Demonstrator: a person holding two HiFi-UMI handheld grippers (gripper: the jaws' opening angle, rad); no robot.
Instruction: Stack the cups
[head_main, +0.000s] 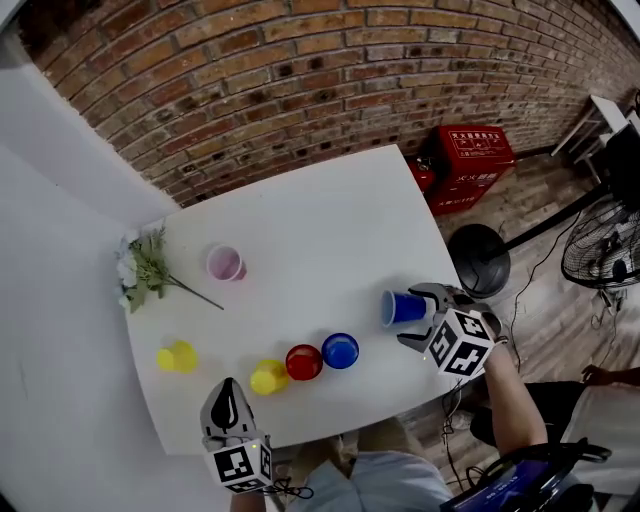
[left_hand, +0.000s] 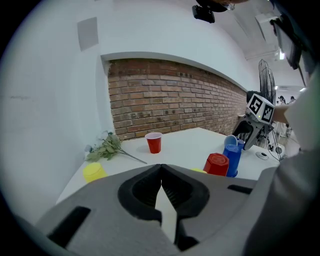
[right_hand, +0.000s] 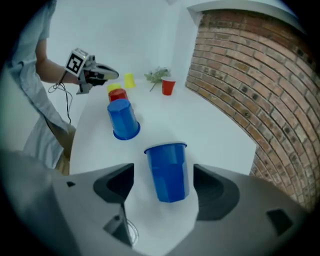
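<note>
- The right gripper (head_main: 414, 318) stands wide around the blue cup (right_hand: 167, 170), which lies on its side near the table (head_main: 330, 220) edge, pads clear of it.
- The left gripper (left_hand: 161, 169) is pinched together, empty.
- Best bet: close gently mid-wall, no crushing.
- Count: two blue cups, two red cups (head_main: 303, 362), two yellow cups (head_main: 268, 376), one flower sprig (head_main: 148, 268).

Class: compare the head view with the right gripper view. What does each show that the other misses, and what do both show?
Only the head view: the red crate and the fan. Only the right gripper view: clear gaps between the right gripper's open jaws and the blue cup lying between them. Both: the upturned blue cup, the flower sprig and the left gripper.
</note>
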